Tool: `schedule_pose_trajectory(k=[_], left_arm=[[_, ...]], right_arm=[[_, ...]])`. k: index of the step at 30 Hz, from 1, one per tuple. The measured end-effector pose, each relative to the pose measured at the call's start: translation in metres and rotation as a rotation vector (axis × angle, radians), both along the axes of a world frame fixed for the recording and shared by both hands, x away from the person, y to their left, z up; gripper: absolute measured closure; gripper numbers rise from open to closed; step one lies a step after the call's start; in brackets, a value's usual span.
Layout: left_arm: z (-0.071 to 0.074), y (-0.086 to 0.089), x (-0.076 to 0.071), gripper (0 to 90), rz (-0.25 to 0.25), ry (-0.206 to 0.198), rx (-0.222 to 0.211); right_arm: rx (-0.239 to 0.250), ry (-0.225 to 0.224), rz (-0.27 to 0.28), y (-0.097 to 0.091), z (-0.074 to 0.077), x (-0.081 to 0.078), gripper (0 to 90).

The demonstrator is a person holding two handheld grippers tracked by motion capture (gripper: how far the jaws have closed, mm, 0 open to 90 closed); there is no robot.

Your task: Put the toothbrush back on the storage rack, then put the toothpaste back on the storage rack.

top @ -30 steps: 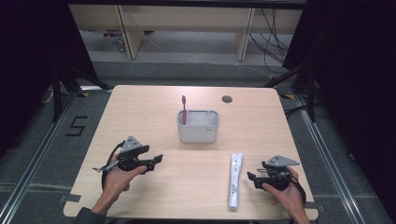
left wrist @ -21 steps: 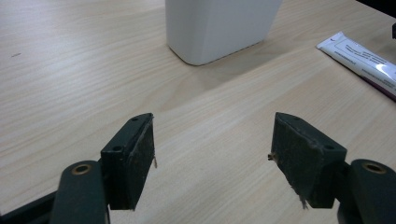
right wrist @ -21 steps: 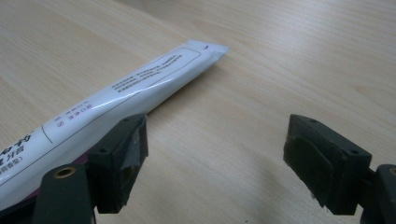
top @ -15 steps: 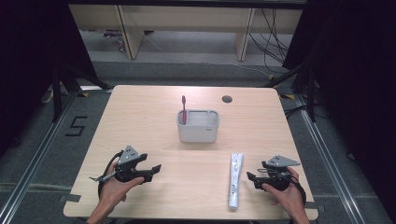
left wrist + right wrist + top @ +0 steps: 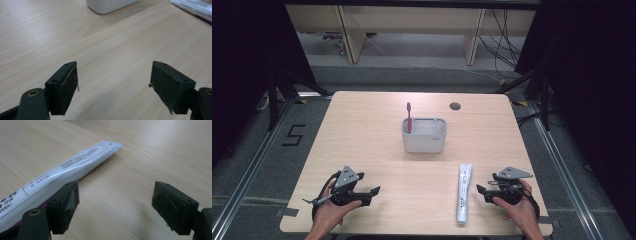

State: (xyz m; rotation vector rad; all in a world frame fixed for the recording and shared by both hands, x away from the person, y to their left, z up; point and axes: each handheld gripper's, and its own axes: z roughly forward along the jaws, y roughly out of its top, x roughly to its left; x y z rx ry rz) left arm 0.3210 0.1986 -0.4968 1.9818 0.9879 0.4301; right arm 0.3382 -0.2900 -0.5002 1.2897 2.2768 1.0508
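toothpaste tube lies just beside right gripper fingers

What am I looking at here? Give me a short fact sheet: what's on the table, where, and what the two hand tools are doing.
Table: light wood
Tub: white, near the middle
Toothbrush: pink, upright in the tub's left end
Toothpaste tube: white, lying flat, front right
Left gripper: front left, jaws have just been opening, nothing between them
Right gripper: just right of the tube, open, tube outside its jaws
Hole: small round one near the far edge
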Motion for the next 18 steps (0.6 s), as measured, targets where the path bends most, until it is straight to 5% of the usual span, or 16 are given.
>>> schedule_pose_trajectory(k=[14,16,18], left_arm=[[-0.010,-0.007,-0.017,21.7,-0.043,0.004,0.068],[-0.011,-0.007,-0.018,21.7,-0.045,0.011,0.088],[-0.012,-0.007,-0.018,21.7,-0.042,0.012,0.088]], right_arm=[[-0.024,-0.042,0.016,-0.002,0.001,0.001,24.0],[0.002,-0.013,0.009,0.001,0.002,-0.001,24.1],[-0.011,-0.043,0.026,0.000,0.002,0.001,24.2]])
